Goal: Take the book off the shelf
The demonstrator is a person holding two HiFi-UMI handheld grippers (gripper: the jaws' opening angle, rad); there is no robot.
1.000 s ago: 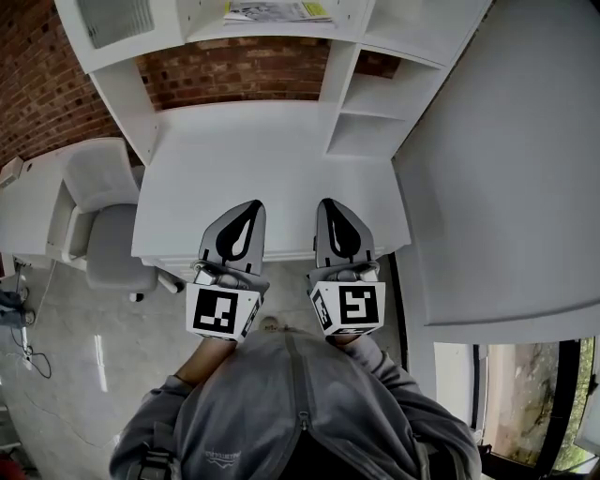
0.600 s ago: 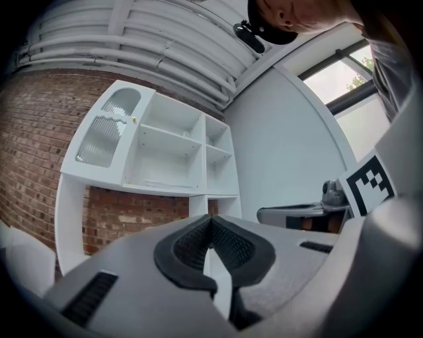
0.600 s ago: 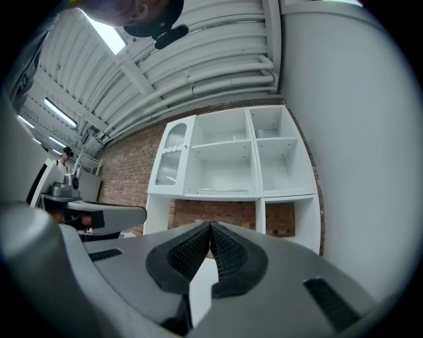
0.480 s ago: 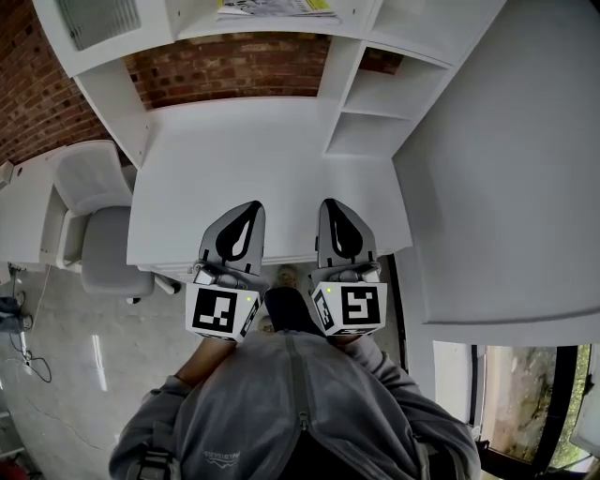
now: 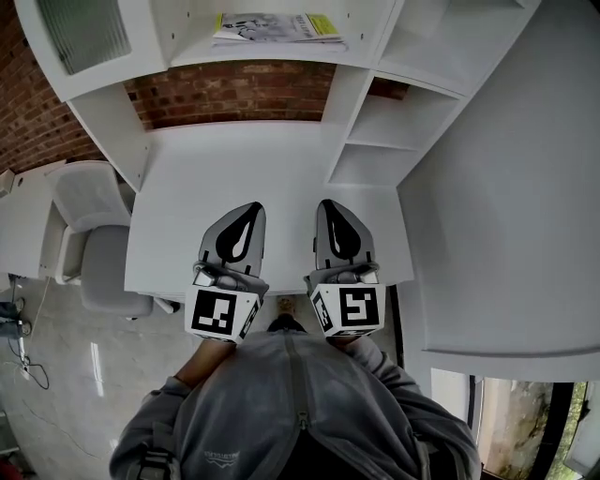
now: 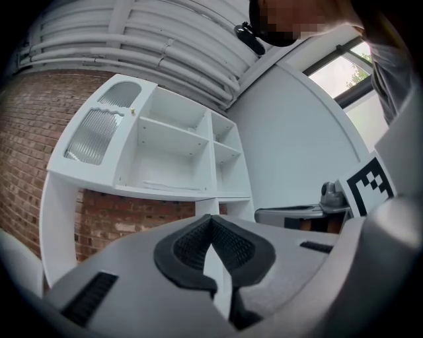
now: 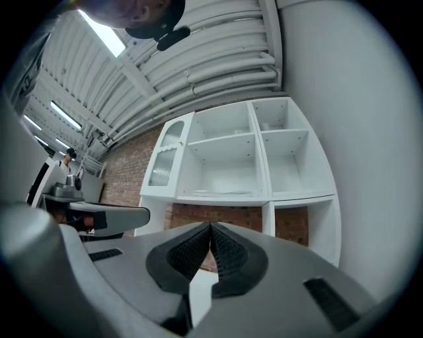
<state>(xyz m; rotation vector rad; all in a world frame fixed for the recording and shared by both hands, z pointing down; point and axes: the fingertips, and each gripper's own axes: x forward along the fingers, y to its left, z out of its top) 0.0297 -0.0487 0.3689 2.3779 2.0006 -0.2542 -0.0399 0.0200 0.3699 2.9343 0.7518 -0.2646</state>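
Observation:
A thin book (image 5: 277,28) with a white and yellow cover lies flat on a shelf of the white shelf unit (image 5: 366,103) above the desk. It also shows as a flat sliver, the book (image 6: 173,187) in the left gripper view and the book (image 7: 221,193) in the right gripper view. My left gripper (image 5: 246,208) and right gripper (image 5: 330,206) are held side by side over the near part of the white desk (image 5: 234,159), well short of the book. Both are shut with nothing between the jaws: left gripper (image 6: 210,221), right gripper (image 7: 210,228).
A grey office chair (image 5: 94,234) stands left of the desk, beside another white table (image 5: 23,225). A brick wall (image 5: 234,92) backs the desk. A large white panel (image 5: 506,187) rises on the right. A ribbed glass door (image 5: 80,33) closes the unit's left compartment.
The desk and shelf unit have slid down the head view and closer, so more of the book shows. Both grippers stay shut and side by side.

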